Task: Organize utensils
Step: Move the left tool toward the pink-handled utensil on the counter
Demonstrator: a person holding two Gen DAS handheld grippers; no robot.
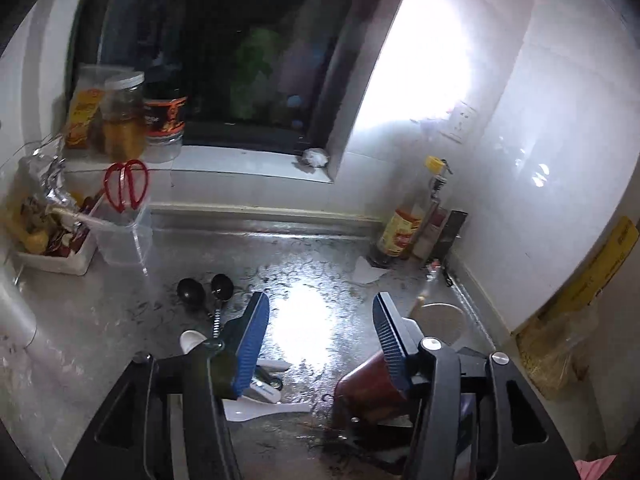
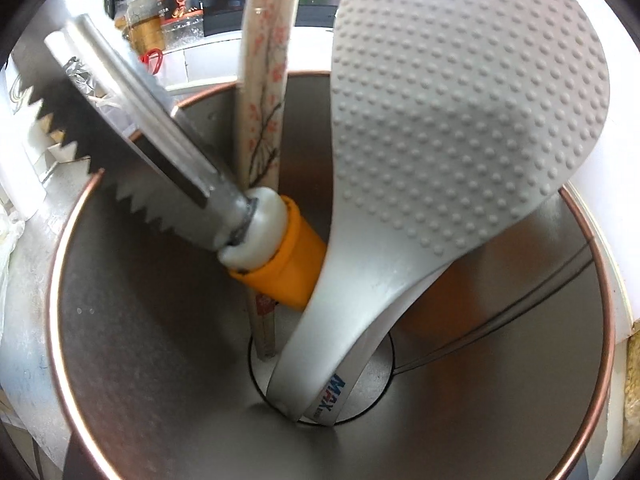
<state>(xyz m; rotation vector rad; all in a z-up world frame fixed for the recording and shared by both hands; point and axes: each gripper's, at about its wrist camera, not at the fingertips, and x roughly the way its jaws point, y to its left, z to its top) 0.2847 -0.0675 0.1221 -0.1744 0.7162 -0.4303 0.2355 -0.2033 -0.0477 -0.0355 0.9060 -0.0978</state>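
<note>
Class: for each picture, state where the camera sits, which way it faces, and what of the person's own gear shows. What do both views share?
Left wrist: on the left claw, looking down across the steel counter toward the window; both blue-padded fingers show, apart, empty.
Right wrist: above the utensil holder, looking steeply down into it; no claw shows.
Shared: the red scissors and the sill jars.

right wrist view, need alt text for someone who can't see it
Close look down into a metal utensil holder with a copper-coloured rim, holding a white dimpled rice paddle, a serrated metal tool with an orange and white handle and a pair of floral-patterned chopsticks. Jars stand blurred on a sill behind. No gripper shows.
</note>
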